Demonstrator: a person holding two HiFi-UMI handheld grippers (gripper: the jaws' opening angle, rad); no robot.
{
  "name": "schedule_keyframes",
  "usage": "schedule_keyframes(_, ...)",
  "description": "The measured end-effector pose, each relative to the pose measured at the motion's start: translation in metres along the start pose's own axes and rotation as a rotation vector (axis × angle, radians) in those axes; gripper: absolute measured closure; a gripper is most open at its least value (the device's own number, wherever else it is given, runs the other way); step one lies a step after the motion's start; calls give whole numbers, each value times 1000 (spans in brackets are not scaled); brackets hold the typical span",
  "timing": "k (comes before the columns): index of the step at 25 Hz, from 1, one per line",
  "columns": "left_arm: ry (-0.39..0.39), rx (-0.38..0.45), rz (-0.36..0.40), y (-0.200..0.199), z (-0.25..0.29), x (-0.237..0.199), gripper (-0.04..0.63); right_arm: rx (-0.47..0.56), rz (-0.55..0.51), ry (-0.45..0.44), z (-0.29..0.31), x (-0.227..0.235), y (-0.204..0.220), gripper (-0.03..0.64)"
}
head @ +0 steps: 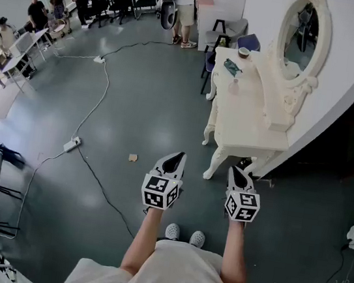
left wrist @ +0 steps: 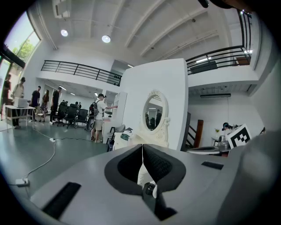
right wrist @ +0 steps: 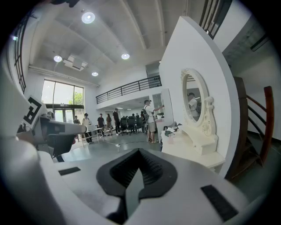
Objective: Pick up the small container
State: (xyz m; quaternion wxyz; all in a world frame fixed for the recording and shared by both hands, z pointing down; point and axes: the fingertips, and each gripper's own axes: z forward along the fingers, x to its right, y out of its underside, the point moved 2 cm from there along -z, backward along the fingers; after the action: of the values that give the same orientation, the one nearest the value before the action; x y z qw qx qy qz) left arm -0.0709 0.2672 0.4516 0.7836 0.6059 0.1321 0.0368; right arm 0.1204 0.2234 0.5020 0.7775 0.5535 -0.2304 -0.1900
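Tools: two, the left tool (head: 175, 161) and the right tool (head: 238, 174). Furniture: one white desk (head: 246, 121), one oval mirror (head: 303, 31). On the desk: one cup (head: 244, 52), one small container (head: 236, 83), one teal item (head: 233, 67); on the floor: one power strip (head: 72, 144).

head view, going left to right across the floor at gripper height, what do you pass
power strip → brown scrap → left gripper → table leg → right gripper

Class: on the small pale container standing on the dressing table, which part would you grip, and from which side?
Probably take the small container at mid-body, coming from the table's open edge opposite the mirror. It seems upright, narrow and free-standing, and the mirror blocks the far side.
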Motion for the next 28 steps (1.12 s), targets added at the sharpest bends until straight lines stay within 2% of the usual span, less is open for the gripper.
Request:
schedule_keyframes(12,-12,-1,20,-6,-3,-7,566,12,5,-6,8,-5,-3,600)
schedule_keyframes(18,-18,-1,15,-3,-4,-17,566,29,69,-29,13,-6,-1,600)
schedule_keyframes(23,-32,9,7,-5,-9,-39,566,36,55,-27,28,-16,-2,600)
schedule_keyframes(28,-56,20,16,-9,-18,-76,566,54,69,-64,59,-37,-5,600)
